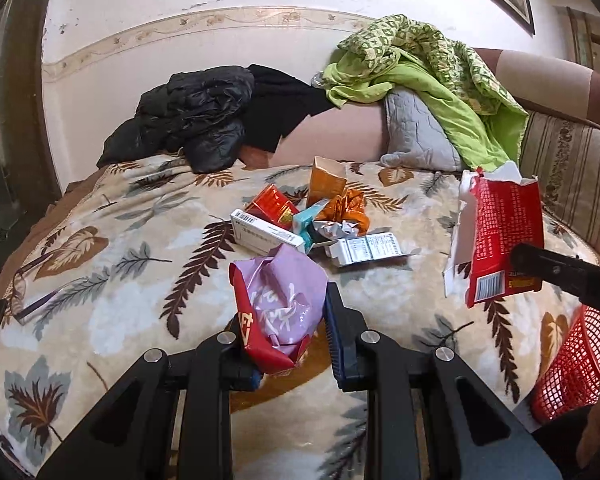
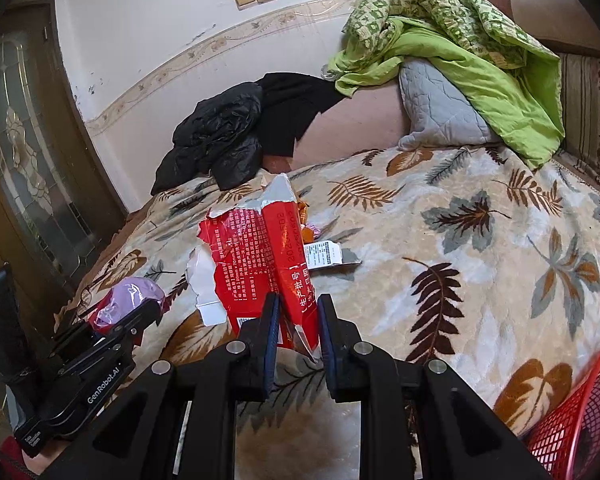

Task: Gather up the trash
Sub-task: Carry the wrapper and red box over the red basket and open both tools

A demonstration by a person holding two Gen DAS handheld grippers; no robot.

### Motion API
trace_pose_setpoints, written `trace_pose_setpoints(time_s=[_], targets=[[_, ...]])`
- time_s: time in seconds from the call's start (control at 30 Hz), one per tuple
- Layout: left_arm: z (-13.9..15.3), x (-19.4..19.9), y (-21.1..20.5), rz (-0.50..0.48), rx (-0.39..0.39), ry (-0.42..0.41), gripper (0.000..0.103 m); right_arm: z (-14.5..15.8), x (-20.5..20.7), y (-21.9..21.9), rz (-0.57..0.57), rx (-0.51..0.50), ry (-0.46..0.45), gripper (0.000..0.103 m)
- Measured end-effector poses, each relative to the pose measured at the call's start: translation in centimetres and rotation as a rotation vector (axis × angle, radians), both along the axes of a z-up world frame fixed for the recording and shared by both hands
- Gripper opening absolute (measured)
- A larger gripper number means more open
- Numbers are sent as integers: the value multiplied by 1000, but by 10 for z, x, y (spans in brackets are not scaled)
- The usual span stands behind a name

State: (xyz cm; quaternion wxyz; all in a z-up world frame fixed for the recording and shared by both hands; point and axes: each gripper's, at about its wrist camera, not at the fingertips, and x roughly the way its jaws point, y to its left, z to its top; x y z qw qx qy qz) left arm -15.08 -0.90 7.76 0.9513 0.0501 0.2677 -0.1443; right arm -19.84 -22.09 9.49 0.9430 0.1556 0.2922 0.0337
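Note:
My left gripper (image 1: 289,320) is shut on a crumpled purple and red wrapper (image 1: 279,300), held above the leaf-patterned blanket (image 1: 119,272). It also shows in the right wrist view (image 2: 131,300). My right gripper (image 2: 297,322) is shut on a torn red carton (image 2: 259,264), held upright; the carton also shows in the left wrist view (image 1: 500,240). A pile of trash lies mid-bed: an orange box (image 1: 327,178), a red box (image 1: 273,206), a white box (image 1: 265,234), an orange foil wrapper (image 1: 350,210) and an opened white box (image 1: 364,250).
A red mesh basket (image 2: 576,420) stands at the bed's right front edge, also in the left wrist view (image 1: 568,364). A black jacket (image 1: 187,120), a grey pillow (image 1: 416,132) and a green quilt (image 1: 440,76) lie at the back. A wooden door (image 2: 23,160) is at left.

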Motion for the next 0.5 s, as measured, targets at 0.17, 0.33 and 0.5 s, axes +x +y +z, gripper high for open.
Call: trace_pose_setpoints(time_s=[0.17, 0.33, 0.5], targets=[[-2, 1, 1, 9, 9, -1, 24, 0, -1, 0, -4, -1, 1, 20], [-4, 1, 1, 7, 14, 1, 24, 1, -1, -1, -10, -4, 3, 20], [-6, 3, 1, 8, 13, 8, 24, 0, -1, -4, -15, -7, 6, 20]])
